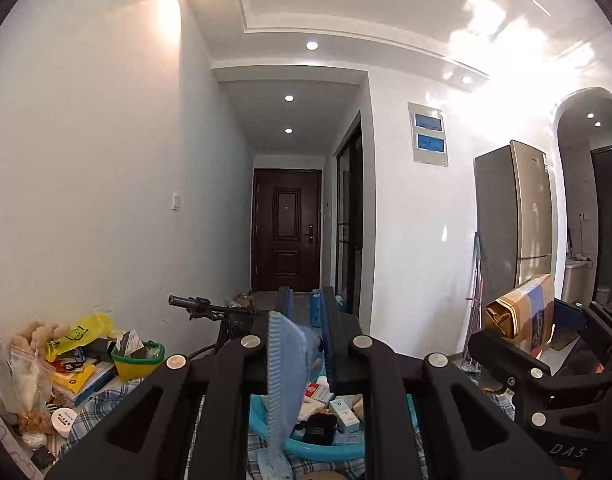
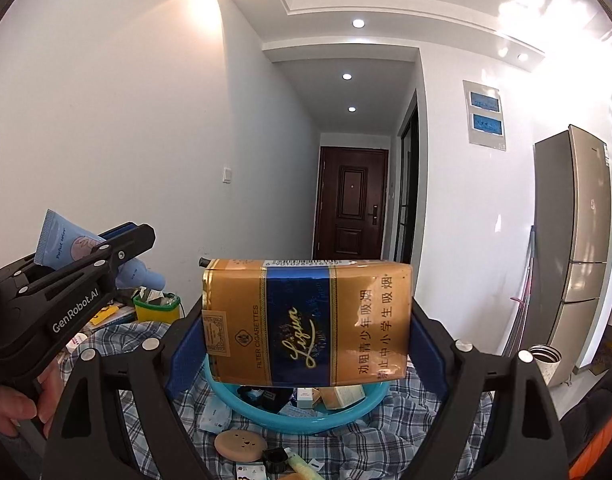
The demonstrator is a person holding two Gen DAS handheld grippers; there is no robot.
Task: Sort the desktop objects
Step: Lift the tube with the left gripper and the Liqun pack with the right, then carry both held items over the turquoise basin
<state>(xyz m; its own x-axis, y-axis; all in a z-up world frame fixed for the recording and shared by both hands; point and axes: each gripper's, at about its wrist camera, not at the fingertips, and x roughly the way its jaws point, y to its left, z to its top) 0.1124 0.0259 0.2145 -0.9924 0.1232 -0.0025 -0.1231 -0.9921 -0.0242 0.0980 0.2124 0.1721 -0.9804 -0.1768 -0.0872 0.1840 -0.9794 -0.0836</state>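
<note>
Left gripper [image 1: 306,312] clamped; right gripper [image 2: 306,320] clamped wide

Bright room, blown-out glare upper right – recessed ceiling spots, sharp focus, fisheye-curved edges.

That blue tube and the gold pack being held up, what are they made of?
The blue tube looks like soft matte plastic, with a crimped ridged end. The gold pack looks like printed paper under glossy film wrap, going by its sheen and wrinkles, though the wrap is not certain.
</note>
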